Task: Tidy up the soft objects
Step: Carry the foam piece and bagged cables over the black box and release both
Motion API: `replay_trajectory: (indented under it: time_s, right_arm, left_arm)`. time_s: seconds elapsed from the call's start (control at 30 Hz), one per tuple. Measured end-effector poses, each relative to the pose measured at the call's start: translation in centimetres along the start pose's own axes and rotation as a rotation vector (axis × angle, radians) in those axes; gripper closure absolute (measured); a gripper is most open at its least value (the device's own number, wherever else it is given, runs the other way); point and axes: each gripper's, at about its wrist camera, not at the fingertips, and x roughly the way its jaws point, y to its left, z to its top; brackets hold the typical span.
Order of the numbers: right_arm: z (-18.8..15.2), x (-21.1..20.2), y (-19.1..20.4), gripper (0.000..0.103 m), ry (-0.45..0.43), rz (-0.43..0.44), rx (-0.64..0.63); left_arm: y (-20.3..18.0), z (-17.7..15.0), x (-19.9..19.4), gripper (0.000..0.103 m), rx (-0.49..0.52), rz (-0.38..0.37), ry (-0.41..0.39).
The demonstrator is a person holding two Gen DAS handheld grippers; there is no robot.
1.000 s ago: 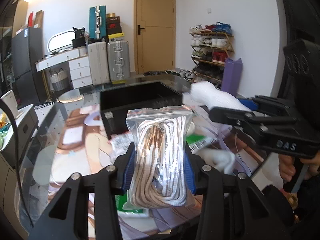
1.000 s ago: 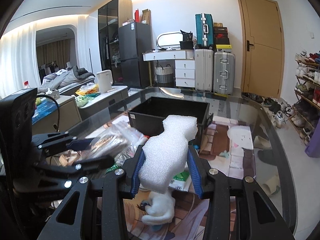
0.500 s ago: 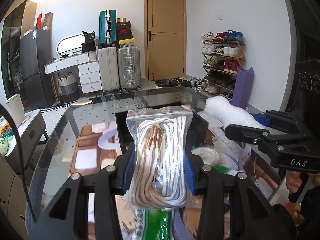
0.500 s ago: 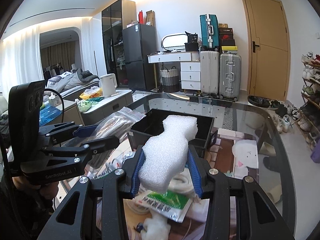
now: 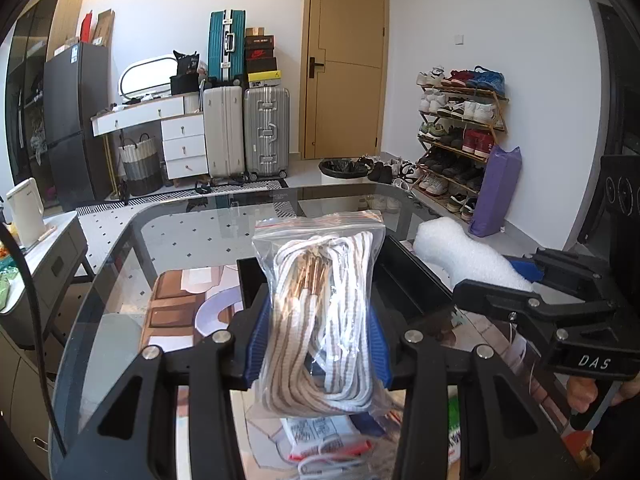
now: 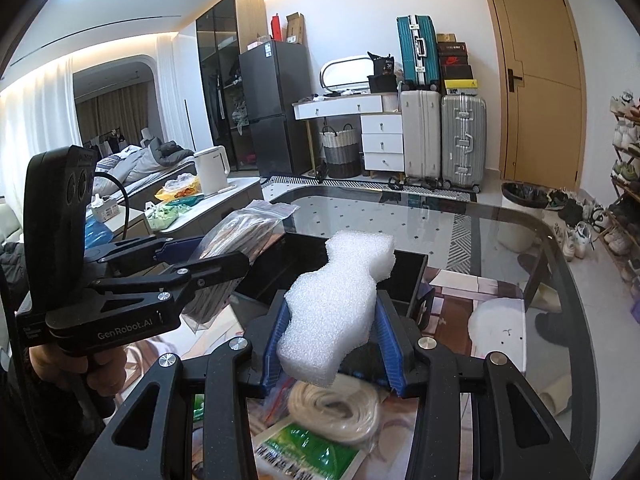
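Beneath the foam block [image 6: 334,312], only the right view shows a cord coil [image 6: 334,414].

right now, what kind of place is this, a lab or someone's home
Most likely someone's home, an open living and entry area: a shoe rack full of shoes by the door, suitcases against the wall, and a fridge past the glass table.

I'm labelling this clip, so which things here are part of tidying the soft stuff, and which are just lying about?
Job:
left gripper
bag of laces
right gripper
white foam piece
black bin

Lying about:
suitcases
shoe rack
kettle
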Motion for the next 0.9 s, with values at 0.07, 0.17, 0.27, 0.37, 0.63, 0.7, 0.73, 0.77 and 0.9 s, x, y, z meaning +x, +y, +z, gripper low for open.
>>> replay_trajectory:
  time_s: [0.07,0.17,0.27,0.37,0.63,0.7,0.73,0.77,0.9]
  right_arm:
    - [0.3,0.9,-0.4,0.061,0.009,0.0,0.0]
    - [0.6,1.8,-1.0,0.061,0.022,0.003,0.005]
    - [0.8,2.9,-1.5,0.061,0.036,0.0,0.008]
    - [1.0,3.9,-1.9,0.061,0.049,-0.002,0.013]
    - [1.2,6.2,-2.9,0.061,0.07,-0.011,0.016]
    - [1.3,6.5,-3.0,0.061,0.072,-0.014,0.012]
    - [1.4,6.7,-3.1,0.061,0.073,-0.014,0.01]
    - [1.4,6.8,-3.0,0.061,0.074,-0.014,0.009]
    - [1.5,7.2,-3.2,0.06,0.077,-0.022,0.003]
  left_arm:
    - [0.2,0.3,0.8,0.061,-0.004,0.005,0.011]
    - [0.3,0.8,1.9,0.061,-0.008,0.006,0.024]
    - [0.5,0.9,3.0,0.061,-0.013,0.005,0.043]
    - [0.3,0.8,3.9,0.061,-0.007,0.016,0.058]
    - [0.2,1.2,5.1,0.061,-0.007,0.017,0.063]
    - [0.2,1.3,5.5,0.061,-0.009,0.016,0.065]
    - [0.2,1.4,5.7,0.061,-0.007,0.013,0.066]
    - [0.2,1.5,5.8,0.061,-0.005,0.013,0.066]
    - [0.1,1.4,6.3,0.06,0.005,0.016,0.07]
